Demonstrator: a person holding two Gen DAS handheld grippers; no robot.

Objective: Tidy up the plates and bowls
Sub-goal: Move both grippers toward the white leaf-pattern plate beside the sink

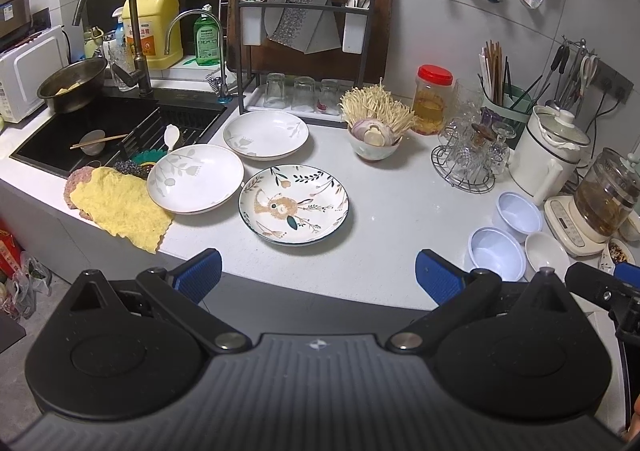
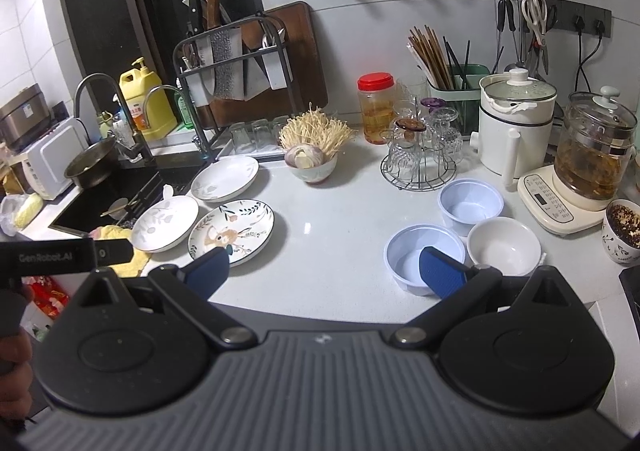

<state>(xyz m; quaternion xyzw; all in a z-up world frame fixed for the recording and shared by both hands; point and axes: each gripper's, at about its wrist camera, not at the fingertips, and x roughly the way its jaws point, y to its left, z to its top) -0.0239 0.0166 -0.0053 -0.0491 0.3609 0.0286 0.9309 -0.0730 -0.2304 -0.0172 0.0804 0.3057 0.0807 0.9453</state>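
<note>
White speckled countertop [image 1: 384,211] fills both wrist views, with a black sink [image 1: 104,127] at its far left. Near the sink sit three plates close together: a white plate with grey leaf print [image 1: 195,178] on the left, resting partly on a yellow cloth [image 1: 120,207]; a second white leaf-print plate [image 1: 265,133] farther back, by the dish rack [image 1: 304,51]; and a deer-patterned plate with a dark rim [image 1: 294,204] nearest, to the right of the first.

Well apart from them, on the right side of the counter, are three bowls grouped together: a pale blue bowl [image 2: 424,257] nearest, a second pale blue bowl [image 2: 470,201] just behind it, and a white bowl [image 2: 504,245] to their right, just beside both. Behind them stand a white electric pot [image 2: 516,127] and a glass kettle [image 2: 596,147] on its base.

Between the two groups, farther back, a small bowl of enoki mushrooms and onion [image 1: 374,131] sits near a red-lidded jar [image 1: 434,99].

The left gripper [image 1: 318,275] hovers at the near counter edge, its blue-padded fingers spread wide, holding nothing. The right gripper [image 2: 326,269] is likewise wide open and empty, its right fingertip [image 2: 440,271] overlapping the nearest blue bowl in view.
</note>
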